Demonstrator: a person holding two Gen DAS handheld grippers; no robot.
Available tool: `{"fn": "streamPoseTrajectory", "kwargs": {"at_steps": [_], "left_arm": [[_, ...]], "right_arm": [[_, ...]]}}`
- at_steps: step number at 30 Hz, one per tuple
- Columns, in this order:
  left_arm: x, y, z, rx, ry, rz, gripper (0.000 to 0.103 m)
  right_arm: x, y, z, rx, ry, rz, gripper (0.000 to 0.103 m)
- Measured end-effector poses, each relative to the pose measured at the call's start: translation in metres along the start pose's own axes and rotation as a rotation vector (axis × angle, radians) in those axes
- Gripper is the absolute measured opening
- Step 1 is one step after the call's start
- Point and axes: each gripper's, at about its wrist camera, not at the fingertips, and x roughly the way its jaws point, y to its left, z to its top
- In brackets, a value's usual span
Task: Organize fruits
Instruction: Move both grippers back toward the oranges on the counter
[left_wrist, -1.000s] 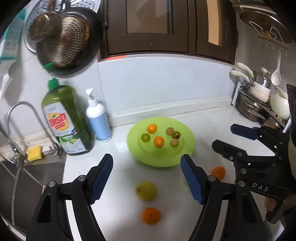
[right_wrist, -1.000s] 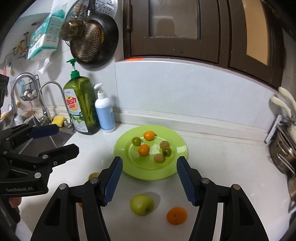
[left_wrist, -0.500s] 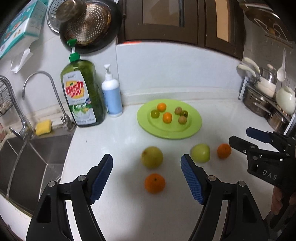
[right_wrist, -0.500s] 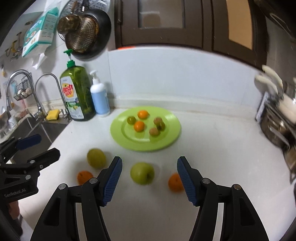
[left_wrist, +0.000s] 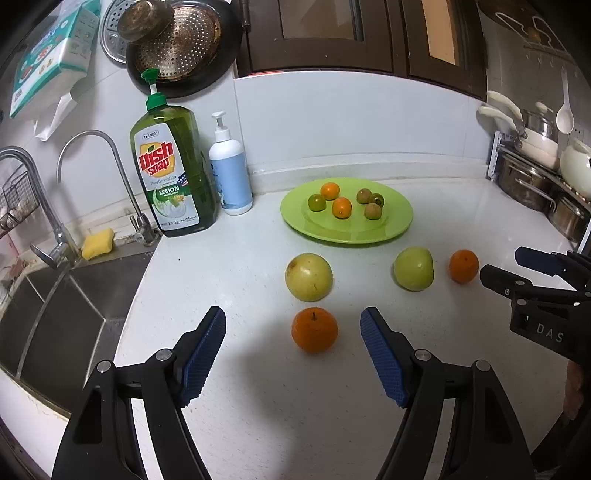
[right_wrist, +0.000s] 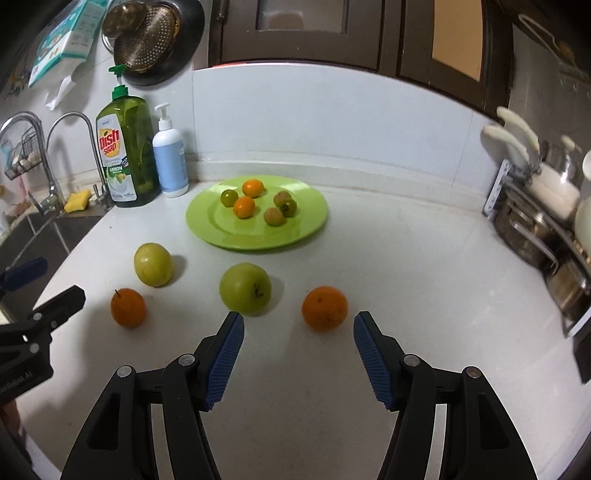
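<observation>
we hold both claws released over a smooth white counter (left_wrist: 258, 406). our left gripper (left_wrist: 293, 332), with ribbed blue pads, frames a dimpled round orange (left_wrist: 314, 329) without touching. our right gripper (right_wrist: 298, 332) gapes just short of another orange (right_wrist: 324, 307), a glossy green apple (right_wrist: 245, 288) beside it. small fruits sit on the shiny lime plate (right_wrist: 218, 225) beyond.

Orange (right_wrist: 324, 307) — before gaping hand-held gripper (right_wrist: 298, 354).
</observation>
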Motion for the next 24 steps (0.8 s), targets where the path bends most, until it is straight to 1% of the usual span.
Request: {"fn": "streamPoseTrajectory", "kwargs": {"at_steps": [2,4,9,13,17,20,22,24], "left_arm": [[0.004,-0.002,-0.001,-0.003,0.009,0.004,0.074],[0.009,-0.004,-0.003,-0.009,0.025,0.008,0.070],[0.024,-0.011,-0.008,-0.018,0.068,0.018,0.066],[0.035,-0.015,-0.008,-0.028,0.094,0.022,0.064],[0.048,-0.018,-0.007,-0.034,0.119,0.033,0.062],[0.057,-0.018,-0.006,-0.049,0.143,0.029,0.060],[0.062,-0.018,-0.006,-0.058,0.156,0.030,0.058],[0.067,-0.017,-0.005,-0.074,0.172,0.024,0.056]], "right_arm": [[0.004,-0.003,-0.002,0.009,0.010,0.008,0.063],[0.008,-0.005,-0.004,0.014,0.018,0.001,0.063],[0.020,-0.012,-0.007,0.018,0.045,-0.001,0.063],[0.035,-0.018,-0.007,0.018,0.081,-0.024,0.062],[0.048,-0.021,-0.005,0.006,0.098,-0.037,0.062],[0.057,-0.024,-0.003,0.007,0.116,-0.026,0.062],[0.064,-0.025,-0.002,0.001,0.127,-0.027,0.061],[0.069,-0.025,-0.001,0.001,0.137,-0.024,0.058]]}}
